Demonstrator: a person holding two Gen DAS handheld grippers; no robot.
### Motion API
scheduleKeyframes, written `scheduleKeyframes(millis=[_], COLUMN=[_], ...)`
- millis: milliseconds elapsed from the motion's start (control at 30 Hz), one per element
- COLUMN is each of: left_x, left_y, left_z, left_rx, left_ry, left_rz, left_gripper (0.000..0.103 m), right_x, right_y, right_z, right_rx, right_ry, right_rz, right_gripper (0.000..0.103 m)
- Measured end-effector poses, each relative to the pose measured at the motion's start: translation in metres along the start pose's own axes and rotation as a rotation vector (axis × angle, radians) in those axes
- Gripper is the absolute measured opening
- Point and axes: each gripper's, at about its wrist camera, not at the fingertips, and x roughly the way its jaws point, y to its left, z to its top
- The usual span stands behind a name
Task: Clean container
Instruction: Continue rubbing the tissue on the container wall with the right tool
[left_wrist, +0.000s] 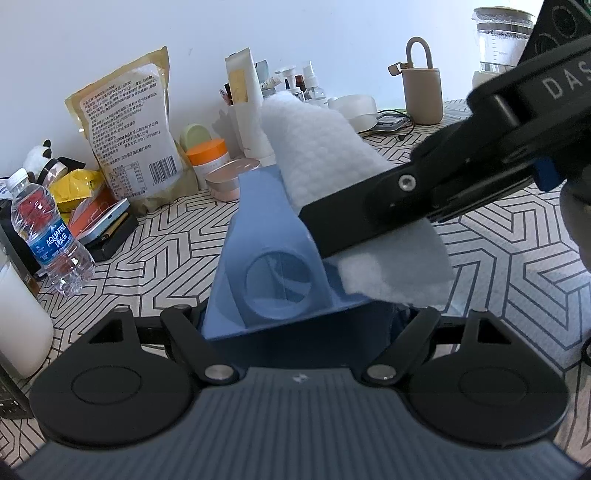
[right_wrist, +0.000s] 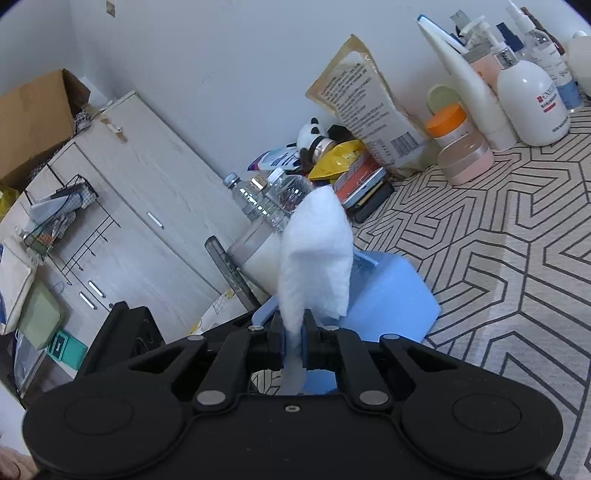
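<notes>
In the left wrist view a blue plastic container (left_wrist: 266, 236) with a round recess lies tipped between the jaws of my left gripper (left_wrist: 299, 332), which is shut on it; the container hides the fingertips. My right gripper (left_wrist: 354, 221) comes in from the right, shut on a white quilted cloth (left_wrist: 317, 147) that lies against the container's upper side. The right wrist view shows the cloth (right_wrist: 317, 251) pinched in the right gripper (right_wrist: 293, 332) and standing up in front of the container (right_wrist: 388, 295).
The table has a black-lined geometric cover (left_wrist: 498, 277). A water bottle (left_wrist: 48, 236), a food bag (left_wrist: 129, 125), an orange-lidded jar (left_wrist: 207, 155) and a beige flask (left_wrist: 423, 88) crowd the far side. A pale cabinet (right_wrist: 129, 206) stands beside the table.
</notes>
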Motion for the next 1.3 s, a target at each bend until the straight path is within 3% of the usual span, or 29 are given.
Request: scheduleKeyframes(millis=[267, 533, 633, 933, 1100, 1167, 1233, 1300], left_x=[-0.001, 0.003, 0.004, 0.005, 0.003, 0.003, 0.003, 0.003], left_y=[0.001, 0.006, 0.007, 0.004, -0.002, -0.003, -0.001, 0.001], left_z=[0.000, 0.001, 0.001, 0.001, 0.002, 0.001, 0.002, 0.002], left_rx=[0.000, -0.011, -0.013, -0.012, -0.015, -0.016, -0.017, -0.019], left_ry=[-0.002, 0.000, 0.001, 0.003, 0.003, 0.002, 0.002, 0.001], left_rz=[0.001, -0.002, -0.001, 0.004, 0.002, 0.000, -0.002, -0.004], left_gripper=[0.079, 0.079, 0.080, 0.080, 0.080, 0.080, 0.080, 0.080], right_x=[-0.006, -0.012, -0.012, -0.005, 0.000, -0.001, -0.002, -0.003], right_y=[-0.005, -0.004, -0.005, 0.005, 0.023, 0.032, 0.034, 0.032], right_z=[0.001, 0.003, 0.002, 0.000, -0.002, -0.002, -0.001, -0.001], right_rx=[0.015, -0.022, -0.026, -0.044, -0.154, -0.221, -0.239, -0.233], right_ry=[-0.021, -0.045, -0.041, -0.010, 0.013, 0.003, 0.000, -0.006], right_rz=[-0.019, -0.132, -0.171, -0.030, -0.073, -0.143, -0.170, -0.186], right_gripper=[0.010, 0.010, 0.016, 0.016, 0.015, 0.019, 0.038, 0.050])
